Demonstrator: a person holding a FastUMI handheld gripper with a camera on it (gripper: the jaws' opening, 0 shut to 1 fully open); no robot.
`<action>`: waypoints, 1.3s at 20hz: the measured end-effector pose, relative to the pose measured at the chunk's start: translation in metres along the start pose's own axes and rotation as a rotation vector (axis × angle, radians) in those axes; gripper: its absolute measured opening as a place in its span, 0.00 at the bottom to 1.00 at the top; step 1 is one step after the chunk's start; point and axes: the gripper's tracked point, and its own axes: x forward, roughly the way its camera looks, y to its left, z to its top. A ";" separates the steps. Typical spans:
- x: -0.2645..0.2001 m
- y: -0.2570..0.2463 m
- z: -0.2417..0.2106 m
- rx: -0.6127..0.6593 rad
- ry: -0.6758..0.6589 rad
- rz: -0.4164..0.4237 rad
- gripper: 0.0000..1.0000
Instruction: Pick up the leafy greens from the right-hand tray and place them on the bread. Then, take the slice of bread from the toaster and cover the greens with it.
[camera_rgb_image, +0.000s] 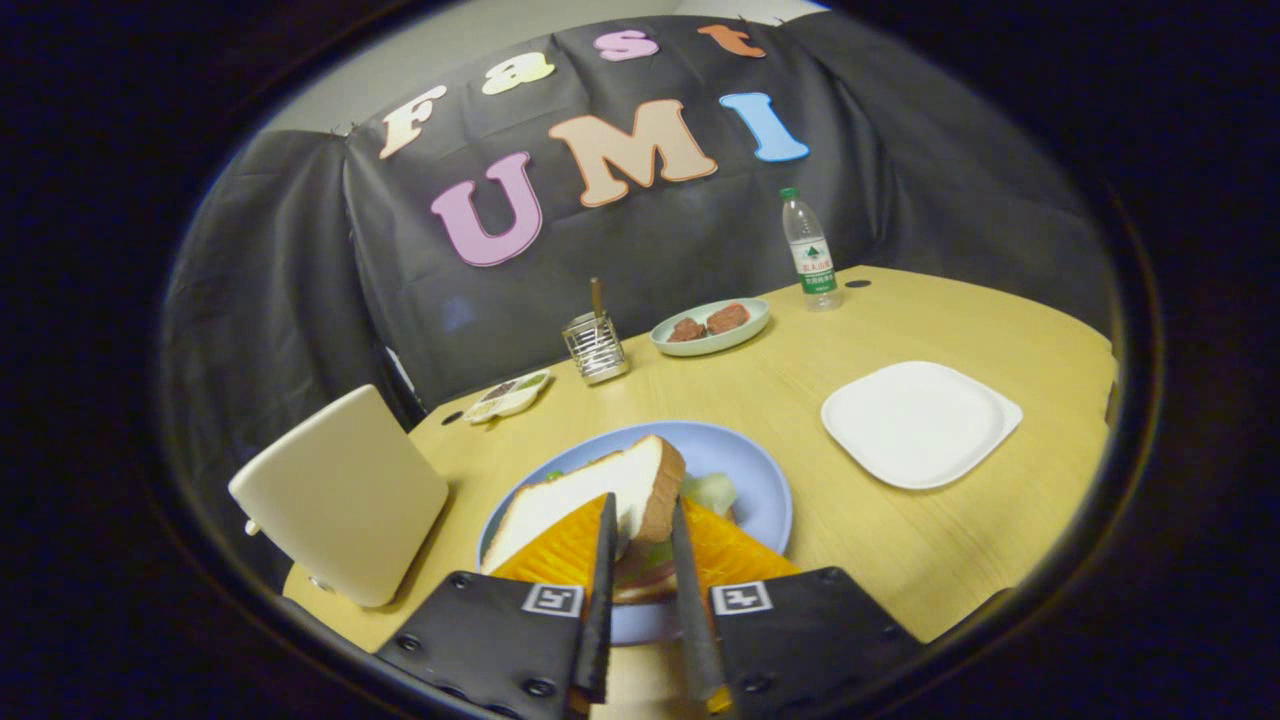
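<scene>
At the table's left corner a cream toaster was seen, standing just beside the blue plate. Behind it, near the wall, a small divided dish lay, and to its right a wire holder with a stick upright in it. Further right a pale green plate with two brown pieces was set, and beyond that a water bottle stood upright at the far edge.

On the blue plate, just ahead of the tool, a bread slice was held tilted, its crust end raised. The slice was gripped between the two fingers, which were nearly closed and pressed on it from both sides. Under the slice the greens showed at its right side, lying on the plate's stack; a little green and a layer of bread were also glimpsed in the gap between the fingers. Whether the tilted slice touched the greens could not be told.

To the right of the blue plate, well apart from it, a square white tray lay flat on the table.
</scene>
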 end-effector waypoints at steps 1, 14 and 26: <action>-0.002 -0.001 -0.001 -0.022 -0.002 -0.012 0.39; -0.058 -0.001 0.068 -0.322 -0.260 0.037 0.99; -0.071 -0.012 0.201 -0.319 -0.398 0.087 1.00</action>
